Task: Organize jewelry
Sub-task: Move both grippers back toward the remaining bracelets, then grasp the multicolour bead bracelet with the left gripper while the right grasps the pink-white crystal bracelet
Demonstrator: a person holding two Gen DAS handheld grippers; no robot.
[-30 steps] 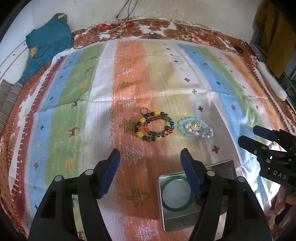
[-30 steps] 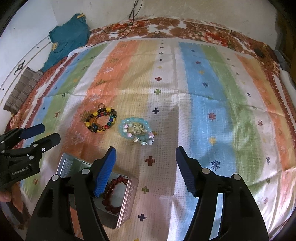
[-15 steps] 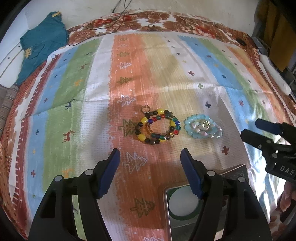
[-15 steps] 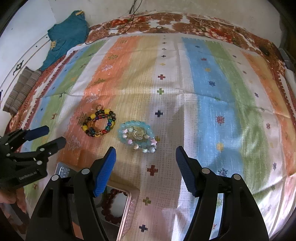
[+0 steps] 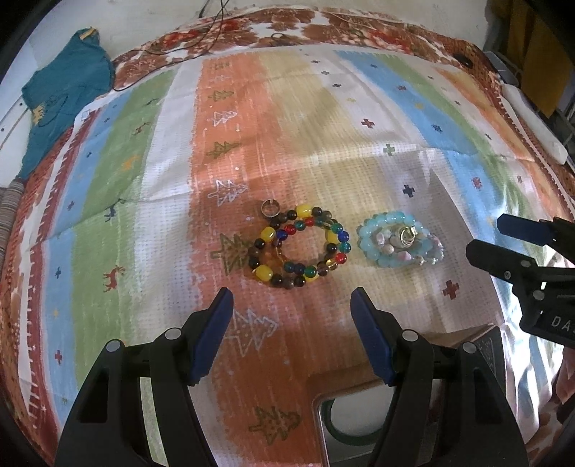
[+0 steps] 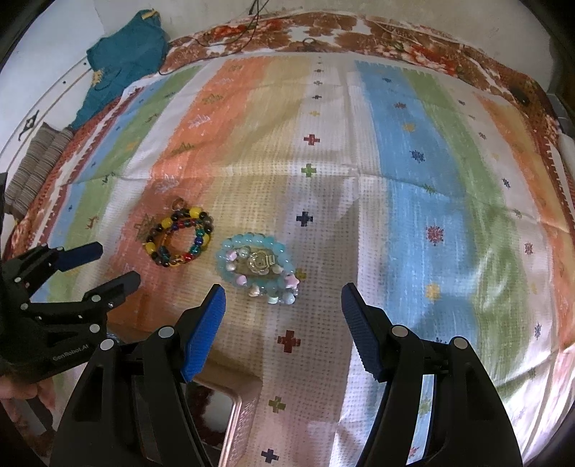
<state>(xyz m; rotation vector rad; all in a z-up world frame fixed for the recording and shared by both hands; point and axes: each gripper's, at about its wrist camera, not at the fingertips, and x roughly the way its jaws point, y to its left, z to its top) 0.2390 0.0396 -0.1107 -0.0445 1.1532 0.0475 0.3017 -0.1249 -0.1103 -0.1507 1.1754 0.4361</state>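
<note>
A multicoloured bead bracelet (image 5: 298,248) lies on the striped cloth, with a small metal ring (image 5: 269,208) just behind it. A pale blue bead bracelet with a gold piece in its middle (image 5: 399,243) lies to its right. My left gripper (image 5: 291,336) is open and empty, just short of the multicoloured bracelet (image 6: 179,241). My right gripper (image 6: 283,325) is open and empty, just short of the blue bracelet (image 6: 257,267). A metal tin (image 5: 323,424) at the near edge holds a green bangle (image 5: 329,427). Dark red beads (image 6: 201,413) show in the tin (image 6: 239,402).
The striped cloth (image 6: 413,161) covers a bed. A teal garment (image 5: 68,93) lies at the back left, with thin cables (image 5: 215,25) along the back edge. A white object (image 5: 535,122) lies at the right edge.
Both grippers have moved forward toward the bracelets. The tin has slid toward the bottom of both views. Both grippers stay open.
</note>
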